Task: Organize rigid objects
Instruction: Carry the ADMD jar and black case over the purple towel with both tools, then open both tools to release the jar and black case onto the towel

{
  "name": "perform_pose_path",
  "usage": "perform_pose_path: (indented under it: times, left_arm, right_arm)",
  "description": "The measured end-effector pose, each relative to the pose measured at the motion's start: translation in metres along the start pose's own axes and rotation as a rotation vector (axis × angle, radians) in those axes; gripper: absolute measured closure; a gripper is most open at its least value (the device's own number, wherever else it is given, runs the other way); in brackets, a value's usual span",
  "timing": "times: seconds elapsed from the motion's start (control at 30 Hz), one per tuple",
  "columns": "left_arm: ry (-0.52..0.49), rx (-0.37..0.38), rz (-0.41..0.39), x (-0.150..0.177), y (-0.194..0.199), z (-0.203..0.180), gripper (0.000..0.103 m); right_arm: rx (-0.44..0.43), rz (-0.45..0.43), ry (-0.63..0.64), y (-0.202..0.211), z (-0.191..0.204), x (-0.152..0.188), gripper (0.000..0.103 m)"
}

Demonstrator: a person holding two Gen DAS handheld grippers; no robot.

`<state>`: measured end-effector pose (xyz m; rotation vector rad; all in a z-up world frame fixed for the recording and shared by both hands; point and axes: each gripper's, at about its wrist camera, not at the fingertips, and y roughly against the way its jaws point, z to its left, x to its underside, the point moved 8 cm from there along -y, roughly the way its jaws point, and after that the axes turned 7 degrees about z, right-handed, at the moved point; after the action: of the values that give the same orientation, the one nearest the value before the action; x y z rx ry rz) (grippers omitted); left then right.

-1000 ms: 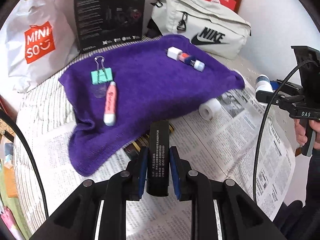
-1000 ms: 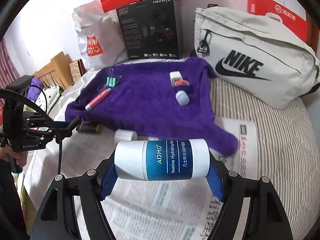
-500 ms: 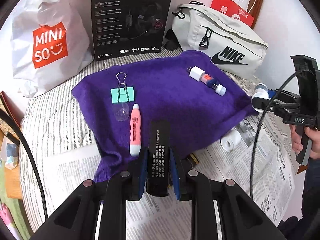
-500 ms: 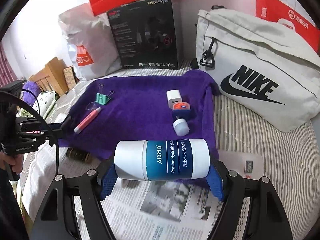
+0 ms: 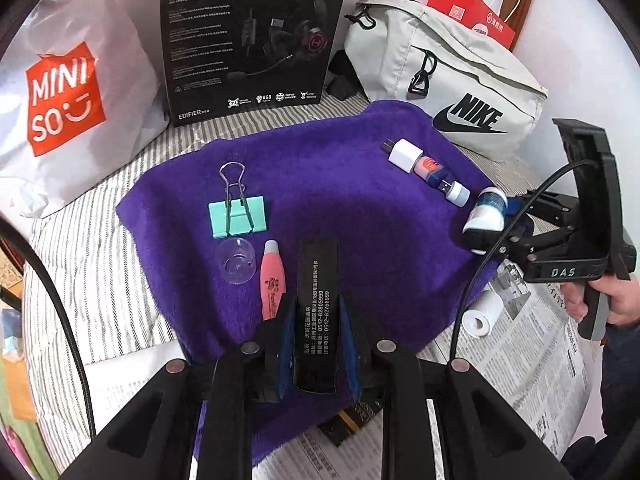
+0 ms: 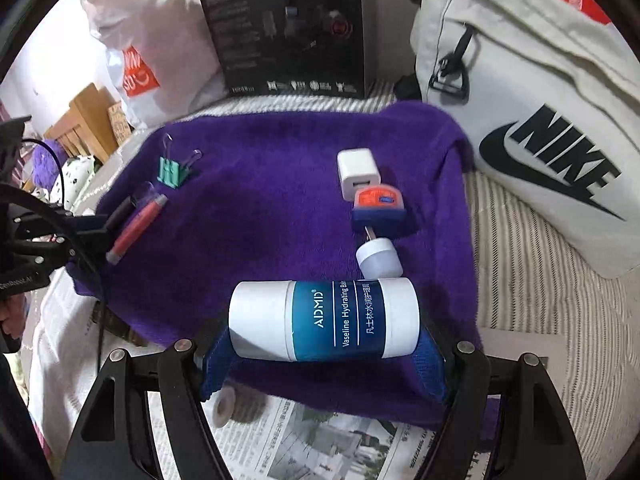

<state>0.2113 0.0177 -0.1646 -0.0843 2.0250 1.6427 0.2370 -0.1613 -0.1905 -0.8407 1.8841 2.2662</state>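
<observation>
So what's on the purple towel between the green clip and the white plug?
Nothing. In both wrist views the purple towel is bare between the green clip and the white plug.

miniso – white bag [image 5: 64,96] | nike – grey bag [image 5: 444,76] | edifier – black box [image 5: 248,36] | admd vaseline – tube [image 6: 324,320]
</observation>
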Motion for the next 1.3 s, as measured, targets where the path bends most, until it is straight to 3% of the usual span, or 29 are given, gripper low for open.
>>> perform_pose_path:
  times: [0.37, 0.67, 1.07, 1.2, 1.3]
  left_arm:
    - [-0.004, 0.004, 0.031, -0.009, -0.022, 0.000, 0.082]
    - [-0.017, -0.079, 0.090, -0.013, -0.041, 0.001, 0.082]
    - [-0.048, -0.130, 0.102, -0.011, -0.041, -0.004, 0.080]
    - [-0.051, -0.136, 0.114, -0.006, -0.039, -0.005, 0.073]
    - [-0.047, -0.139, 0.123, 0.000, -0.037, -0.006, 0.058]
  right_arm:
    - [0.052, 0.016, 0.027, -0.017, 0.000, -0.001, 0.027]
    - [0.055, 0.005, 0.058, -0.017, 0.000, 0.000, 0.027]
    - [0.018, 0.015, 0.106, -0.018, 0.001, -0.002, 0.026]
    - [-0.003, 0.043, 0.114, -0.013, 0.002, 0.002, 0.025]
    - [0.010, 0.037, 0.091, -0.003, -0.001, 0.007, 0.024]
